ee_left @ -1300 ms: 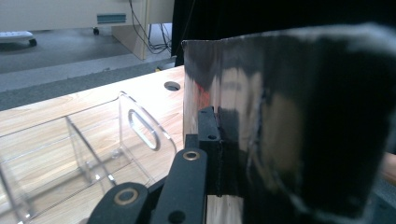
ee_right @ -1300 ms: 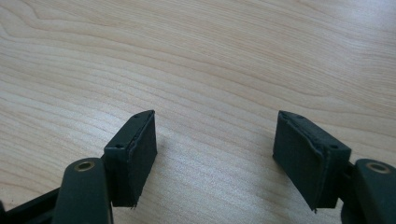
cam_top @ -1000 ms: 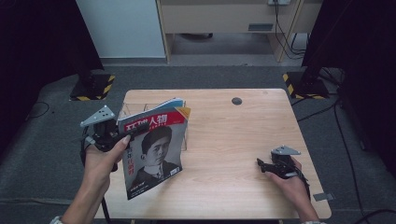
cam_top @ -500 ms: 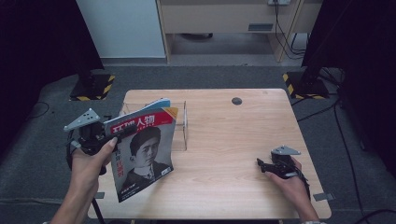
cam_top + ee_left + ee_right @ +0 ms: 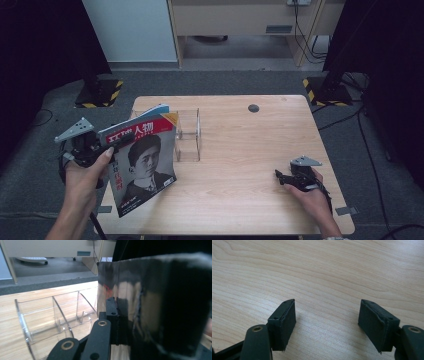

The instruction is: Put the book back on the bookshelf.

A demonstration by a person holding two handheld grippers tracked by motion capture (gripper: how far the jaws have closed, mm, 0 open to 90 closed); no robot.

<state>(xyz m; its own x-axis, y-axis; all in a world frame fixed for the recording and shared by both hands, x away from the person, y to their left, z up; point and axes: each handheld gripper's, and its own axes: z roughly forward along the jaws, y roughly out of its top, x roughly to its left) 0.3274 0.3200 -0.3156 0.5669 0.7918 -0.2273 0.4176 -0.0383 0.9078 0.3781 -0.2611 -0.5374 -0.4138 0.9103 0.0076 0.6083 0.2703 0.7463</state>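
A magazine with a red title band and a portrait on its cover hangs upright over the table's left edge, with my left gripper shut on its left edge. In the left gripper view the magazine's glossy dark back stands to the right of my jaws, which are pressed on it. A clear acrylic rack stands on the table just right of the magazine, seen again as the rack with its dividers. My right gripper rests low on the table at the right, open, with bare wood between its fingers.
The wooden table has a small dark round disc near its far edge. Yellow-and-black striped stand bases sit on the grey floor beyond the table at the left and right. A pale cabinet stands behind.
My left gripper has carried the magazine leftward, away from the acrylic rack, to the table's left edge. The right gripper has stayed where it was.
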